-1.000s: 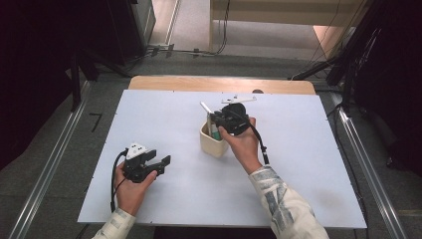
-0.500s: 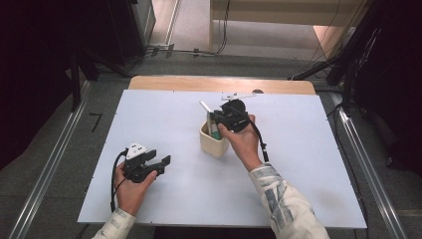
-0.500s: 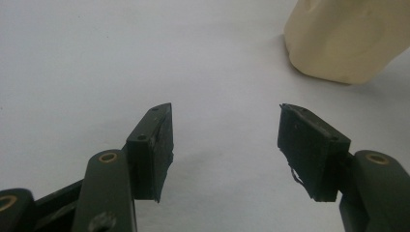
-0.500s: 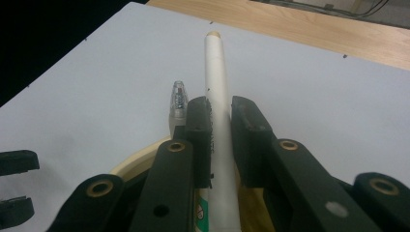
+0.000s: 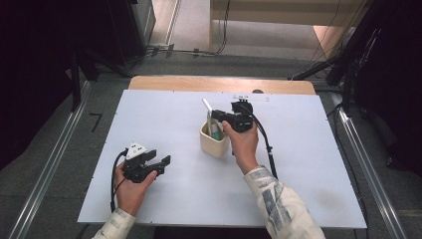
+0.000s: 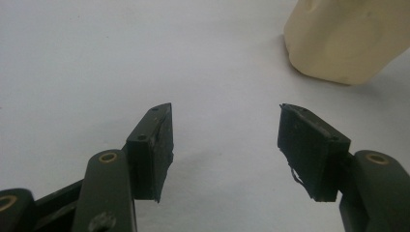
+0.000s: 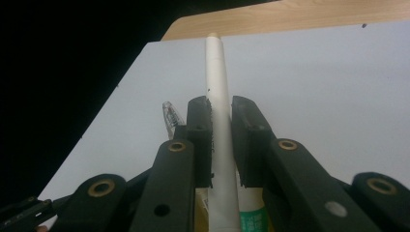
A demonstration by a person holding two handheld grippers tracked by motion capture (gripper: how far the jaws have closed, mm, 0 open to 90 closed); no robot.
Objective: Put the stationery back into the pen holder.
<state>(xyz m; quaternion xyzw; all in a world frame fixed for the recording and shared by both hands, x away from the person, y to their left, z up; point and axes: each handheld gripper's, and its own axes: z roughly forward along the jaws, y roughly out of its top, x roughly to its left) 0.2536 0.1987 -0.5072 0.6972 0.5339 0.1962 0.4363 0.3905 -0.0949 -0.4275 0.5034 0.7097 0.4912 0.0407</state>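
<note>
A white sheet (image 5: 164, 124) covers most of the table (image 5: 199, 82), whose bare wooden edge runs along the far side; around it lie grey floor and dark racks. From the left, the left gripper (image 5: 160, 163) rests low over the sheet near the front edge, held in the person's left hand (image 5: 130, 189), its cable looping back beside the wrist. Its jaws stand partly open with only bare sheet between them, as the left gripper view (image 6: 225, 137) shows, and nothing lies between it and the cup (image 5: 213, 143), well apart to its right. In that view the cup (image 6: 348, 38) sits at the upper right, cream and smooth, beyond the jaw tips. The cup stands upright near the middle of the sheet, and green-marked things stand in it; what they are is too small to tell from above. In the right gripper view a clear pen cap (image 7: 170, 116) pokes up just left of the jaws, and a green-and-white label (image 7: 251, 217) shows low behind the white pen (image 7: 216, 87). The right gripper (image 5: 215, 114) hangs directly over the cup's mouth, held in the right hand (image 5: 244, 144), and its jaws are clamped on the white pen (image 5: 207, 106). The pen passes straight between the pads (image 7: 199, 140), its tip pointing away toward the table's far edge and tilted left in the high view, its lower end down by the cup's mouth. A small white strip (image 5: 246, 97) lies near the sheet's far edge, behind the gripper.
</note>
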